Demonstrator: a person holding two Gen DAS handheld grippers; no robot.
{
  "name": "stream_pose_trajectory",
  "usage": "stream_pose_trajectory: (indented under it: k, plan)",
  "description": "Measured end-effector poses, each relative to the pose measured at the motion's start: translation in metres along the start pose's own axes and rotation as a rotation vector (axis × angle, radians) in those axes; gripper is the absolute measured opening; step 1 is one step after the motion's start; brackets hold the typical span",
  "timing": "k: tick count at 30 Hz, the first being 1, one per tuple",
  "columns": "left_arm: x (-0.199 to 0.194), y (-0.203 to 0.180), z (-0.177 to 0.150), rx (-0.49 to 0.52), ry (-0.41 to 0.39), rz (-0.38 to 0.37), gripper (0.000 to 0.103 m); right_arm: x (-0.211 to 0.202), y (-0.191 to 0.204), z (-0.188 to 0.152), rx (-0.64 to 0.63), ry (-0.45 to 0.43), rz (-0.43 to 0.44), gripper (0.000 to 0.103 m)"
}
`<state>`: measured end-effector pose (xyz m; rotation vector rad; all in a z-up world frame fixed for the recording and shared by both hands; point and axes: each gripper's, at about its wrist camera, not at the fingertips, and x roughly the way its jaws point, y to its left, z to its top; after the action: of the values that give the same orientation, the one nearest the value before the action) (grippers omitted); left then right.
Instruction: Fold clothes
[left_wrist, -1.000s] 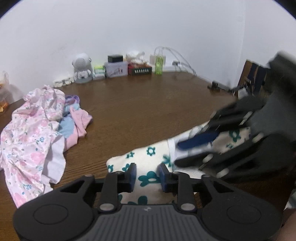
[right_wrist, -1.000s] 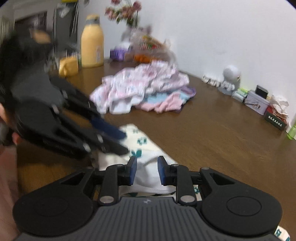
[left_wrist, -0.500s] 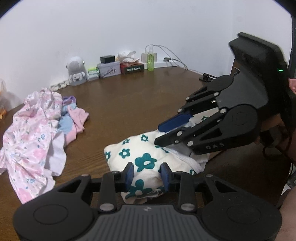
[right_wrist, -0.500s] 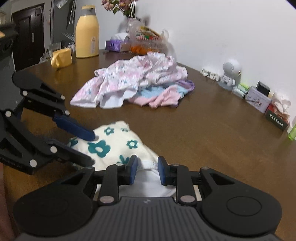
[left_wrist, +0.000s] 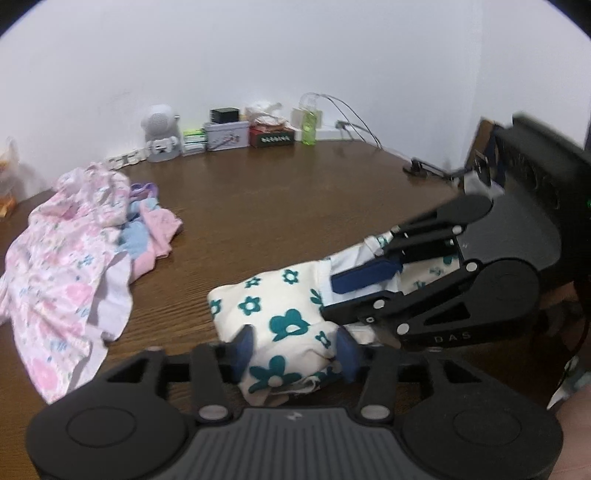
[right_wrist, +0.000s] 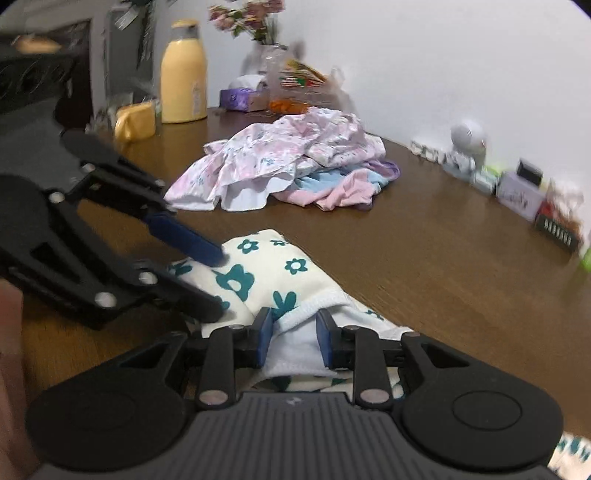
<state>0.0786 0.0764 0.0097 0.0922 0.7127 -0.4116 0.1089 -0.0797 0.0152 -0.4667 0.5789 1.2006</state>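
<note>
I have the floral garment (left_wrist: 280, 314) bunched on the table (left_wrist: 295, 206) near the pink pile (left_wrist: 74, 236), left gripper (left_wrist: 291, 349) spread around one fold, right gripper (right_wrist: 293, 338) straddling the white hem, grip uncertain; I'd square edges before creasing.

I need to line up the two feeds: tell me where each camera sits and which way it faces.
Left wrist: sits on the left gripper, looks across the table toward the white wall; its open fingers straddle the flowered garment; right gripper enters from the right.
Right wrist: sits on the right gripper, faces the pink clothes pile and yellow bottle; left gripper at left.
Shared: garment, pile, both grippers.
</note>
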Motion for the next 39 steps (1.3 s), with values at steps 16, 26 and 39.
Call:
stream_pose_trajectory:
  k: [16, 26, 39]
  plan:
    - [0.000, 0.052, -0.009, -0.375, 0.060, -0.081, 0.078, -0.063, -0.023, -0.022, 0.124, -0.107, -0.084, 0.029]
    - [0.003, 0.049, -0.009, -0.414, 0.072, -0.097, 0.080, -0.055, -0.020, -0.024, 0.092, -0.110, -0.078, 0.029]
    - [0.021, 0.050, -0.006, -0.466, 0.098, -0.156, 0.069, -0.032, -0.023, -0.037, 0.083, -0.037, -0.061, 0.030]
